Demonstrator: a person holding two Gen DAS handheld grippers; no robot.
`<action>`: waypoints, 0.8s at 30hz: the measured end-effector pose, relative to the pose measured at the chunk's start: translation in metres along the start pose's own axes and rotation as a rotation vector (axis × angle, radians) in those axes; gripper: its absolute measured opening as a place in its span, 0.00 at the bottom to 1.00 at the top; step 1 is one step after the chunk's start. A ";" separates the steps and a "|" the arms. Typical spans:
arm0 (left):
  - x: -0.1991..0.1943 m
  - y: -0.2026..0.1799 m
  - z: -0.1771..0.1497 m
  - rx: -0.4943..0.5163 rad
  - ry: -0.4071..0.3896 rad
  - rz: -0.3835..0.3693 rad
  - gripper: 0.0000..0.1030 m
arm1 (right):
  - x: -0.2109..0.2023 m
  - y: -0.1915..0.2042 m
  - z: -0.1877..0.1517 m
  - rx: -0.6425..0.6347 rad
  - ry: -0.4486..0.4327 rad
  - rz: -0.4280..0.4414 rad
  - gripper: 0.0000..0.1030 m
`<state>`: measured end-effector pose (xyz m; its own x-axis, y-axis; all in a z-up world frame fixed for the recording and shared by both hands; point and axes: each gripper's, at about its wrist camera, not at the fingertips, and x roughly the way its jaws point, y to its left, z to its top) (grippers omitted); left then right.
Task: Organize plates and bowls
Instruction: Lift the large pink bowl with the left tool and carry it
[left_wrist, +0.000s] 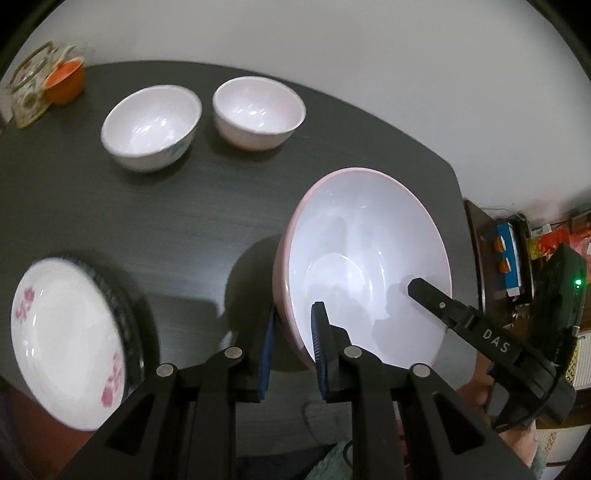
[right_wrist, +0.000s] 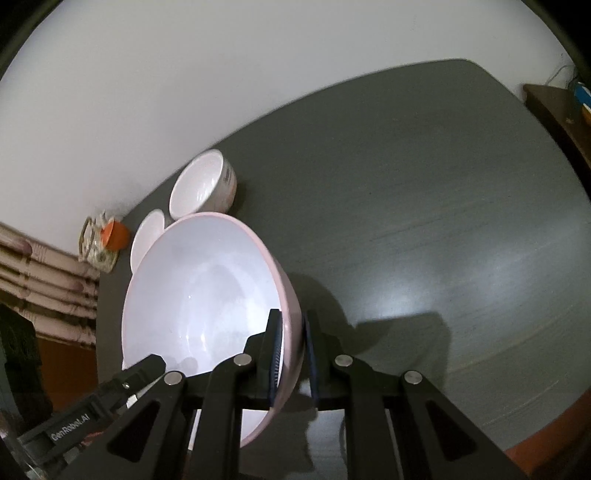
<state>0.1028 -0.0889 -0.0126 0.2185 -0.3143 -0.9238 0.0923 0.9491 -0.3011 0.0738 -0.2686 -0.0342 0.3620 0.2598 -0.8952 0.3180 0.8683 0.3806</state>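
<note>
Large pink bowl (left_wrist: 365, 258): tilted above the dark worktop (left_wrist: 110, 206), held at opposite rim edges by both tools.
Left hand-held gripper (left_wrist: 293, 350): clamped on the bowl's rim, one pad inside, one outside.
Right hand-held gripper (right_wrist: 293, 363): clamped on the opposite rim, the wall pinched between its pads.
Small white bowls (left_wrist: 151, 127) (left_wrist: 258, 112): side by side, apart, near the far edge.
Flowered plate (left_wrist: 68, 339): at the near left edge.
Orange cup (left_wrist: 64, 83): far left corner.
Open room: bare worktop right of the bowl, out to the rounded edge (right_wrist: 480, 64).
</note>
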 end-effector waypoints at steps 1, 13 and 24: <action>0.000 0.002 -0.004 -0.002 -0.002 0.004 0.16 | 0.002 0.002 -0.006 0.000 0.006 0.000 0.12; -0.002 0.039 -0.050 -0.033 0.026 0.020 0.16 | 0.010 -0.005 -0.058 0.007 0.065 -0.011 0.13; 0.010 0.049 -0.068 -0.041 0.055 0.027 0.16 | 0.013 -0.010 -0.078 -0.001 0.066 -0.037 0.13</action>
<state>0.0433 -0.0443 -0.0524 0.1661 -0.2883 -0.9430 0.0474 0.9575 -0.2844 0.0070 -0.2411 -0.0677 0.2916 0.2548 -0.9220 0.3293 0.8782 0.3468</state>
